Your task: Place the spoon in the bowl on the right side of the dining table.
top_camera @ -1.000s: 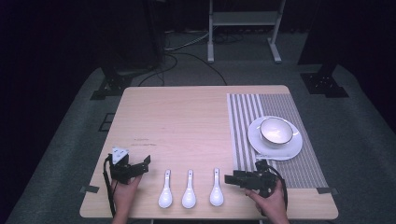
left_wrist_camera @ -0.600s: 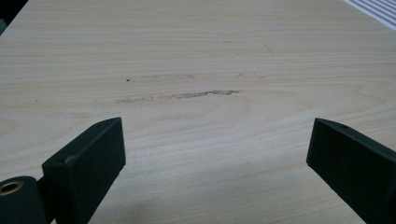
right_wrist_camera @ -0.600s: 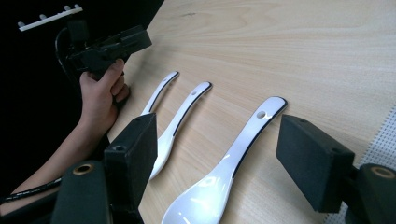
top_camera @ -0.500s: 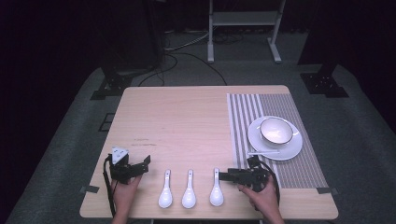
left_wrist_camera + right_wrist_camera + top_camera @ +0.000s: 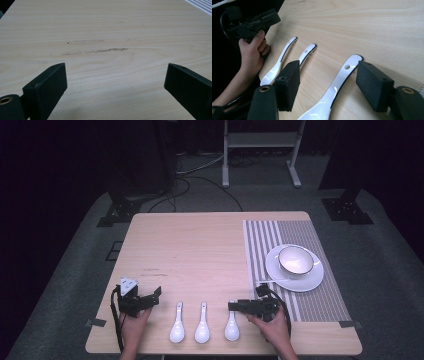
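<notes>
Three white spoons lie side by side near the table's front edge: left (image 5: 177, 325), middle (image 5: 202, 324) and right (image 5: 231, 325). My right gripper (image 5: 233, 306) points left, low over the right spoon's handle. In the right gripper view the right spoon (image 5: 337, 87) runs between the pads (image 5: 288, 82), which stand off it on both sides. These jaws have just been closing a little and do not press on it. My left gripper (image 5: 154, 297) is open to the left of the spoons, and in its own view the left gripper (image 5: 115, 82) has bare wood between its jaws.
A grey-striped placemat (image 5: 320, 305) covers the table's right side, carrying a white plate (image 5: 295, 285) with a white bowl (image 5: 296, 260) on it. The other hand with the left gripper (image 5: 268, 18) shows at the table's edge. Bare wood spreads across the middle and back.
My right gripper has slid left and slightly down, from beside the right spoon to straddling its handle. The left gripper and the spoons have stayed put.
</notes>
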The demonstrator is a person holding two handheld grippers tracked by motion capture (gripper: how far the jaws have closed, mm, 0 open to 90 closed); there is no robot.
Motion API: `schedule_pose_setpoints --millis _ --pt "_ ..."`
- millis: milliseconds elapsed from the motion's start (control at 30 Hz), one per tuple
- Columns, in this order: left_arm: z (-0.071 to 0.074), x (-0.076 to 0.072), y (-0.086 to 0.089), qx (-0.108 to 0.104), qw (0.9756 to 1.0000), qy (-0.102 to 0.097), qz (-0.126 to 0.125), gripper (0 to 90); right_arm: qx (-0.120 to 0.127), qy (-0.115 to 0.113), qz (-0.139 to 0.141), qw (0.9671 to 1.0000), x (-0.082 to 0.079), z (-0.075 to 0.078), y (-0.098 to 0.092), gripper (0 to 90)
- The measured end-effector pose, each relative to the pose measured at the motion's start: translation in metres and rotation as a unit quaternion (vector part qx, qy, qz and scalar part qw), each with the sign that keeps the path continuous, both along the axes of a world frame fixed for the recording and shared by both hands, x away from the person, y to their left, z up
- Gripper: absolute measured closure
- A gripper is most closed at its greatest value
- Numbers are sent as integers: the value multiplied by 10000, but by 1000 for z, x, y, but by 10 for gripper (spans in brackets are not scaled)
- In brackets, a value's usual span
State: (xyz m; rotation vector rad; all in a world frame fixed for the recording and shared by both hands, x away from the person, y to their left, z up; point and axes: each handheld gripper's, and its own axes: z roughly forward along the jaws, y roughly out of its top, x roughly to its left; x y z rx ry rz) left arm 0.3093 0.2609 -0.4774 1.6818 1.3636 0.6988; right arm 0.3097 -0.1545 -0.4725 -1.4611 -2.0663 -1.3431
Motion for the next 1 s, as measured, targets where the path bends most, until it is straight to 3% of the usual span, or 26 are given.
schedule_pose_setpoints --millis 200,633,767,967,1000 --pt "0 0 0 -14 10000 -5 5 33 -322 10 -107 9994 3 -1 6 394" --pt "0 0 0 -27 10000 -17 -4 33 -705 -62 -211 9973 5 -4 14 511" --pt "0 0 0 -25 10000 -16 -3 33 -1008 -231 -236 9944 3 -2 21 543" --pt "0 0 0 -34 10000 -17 -1 33 -1572 -657 -220 9851 -4 2 34 617" --pt "0 0 0 -34 10000 -17 -1 33 -1572 -657 -220 9851 -4 2 34 617"
